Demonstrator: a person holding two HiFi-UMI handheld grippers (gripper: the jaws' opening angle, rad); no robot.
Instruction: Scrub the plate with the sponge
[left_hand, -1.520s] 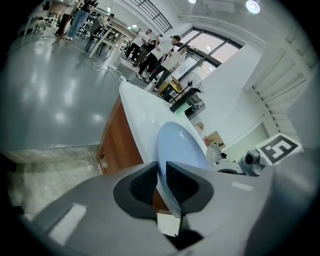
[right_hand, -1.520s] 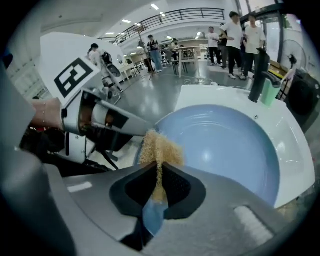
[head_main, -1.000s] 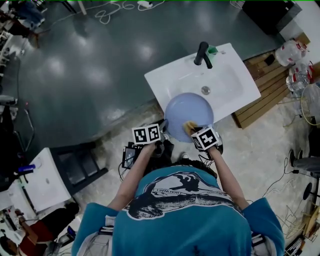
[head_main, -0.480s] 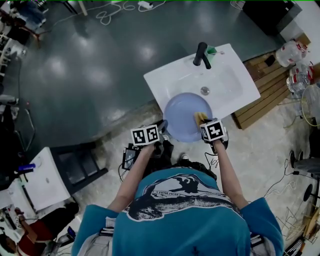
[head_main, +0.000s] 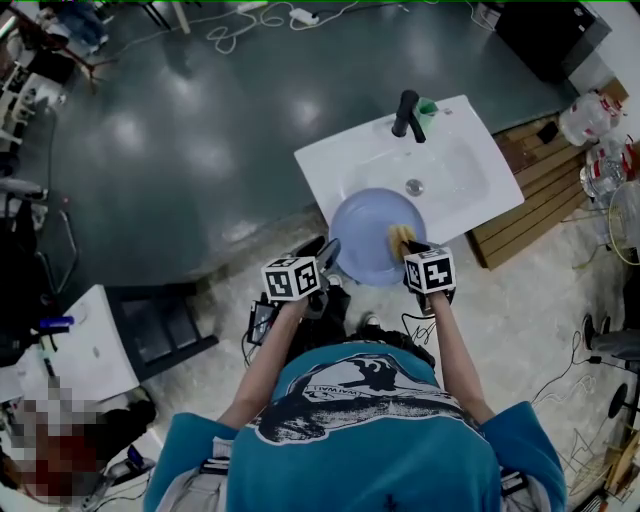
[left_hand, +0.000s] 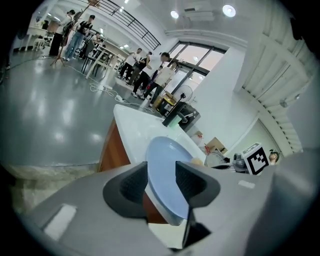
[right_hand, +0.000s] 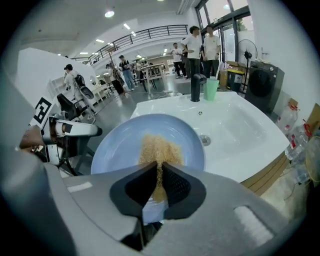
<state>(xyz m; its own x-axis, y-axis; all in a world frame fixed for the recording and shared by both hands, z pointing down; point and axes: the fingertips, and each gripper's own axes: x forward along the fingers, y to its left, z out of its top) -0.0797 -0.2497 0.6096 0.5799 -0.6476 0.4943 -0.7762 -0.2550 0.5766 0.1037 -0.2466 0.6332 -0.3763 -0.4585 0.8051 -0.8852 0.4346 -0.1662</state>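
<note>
A person in a teal shirt works over a glossy white rectangular sink (head_main: 470, 170), a two-jaw gripper in each hand. The round, smooth pale-blue plate (head_main: 365, 235) sits at the sink's front edge, overhanging it toward the person, well clear of the black tap (head_main: 405, 110) and the green cup (head_main: 427, 104) at the back edge. The left gripper (head_main: 328, 250) has just been opening: its ribbed dark pads now stand wide apart, with the plate's thin left rim between them – straddled, not pinched. The right gripper (head_main: 408, 246) has its jaws squeezed almost together on a coarse, tan sponge (head_main: 399, 237), whose free end is spread flat against the right side of the plate's shallow face.
</note>
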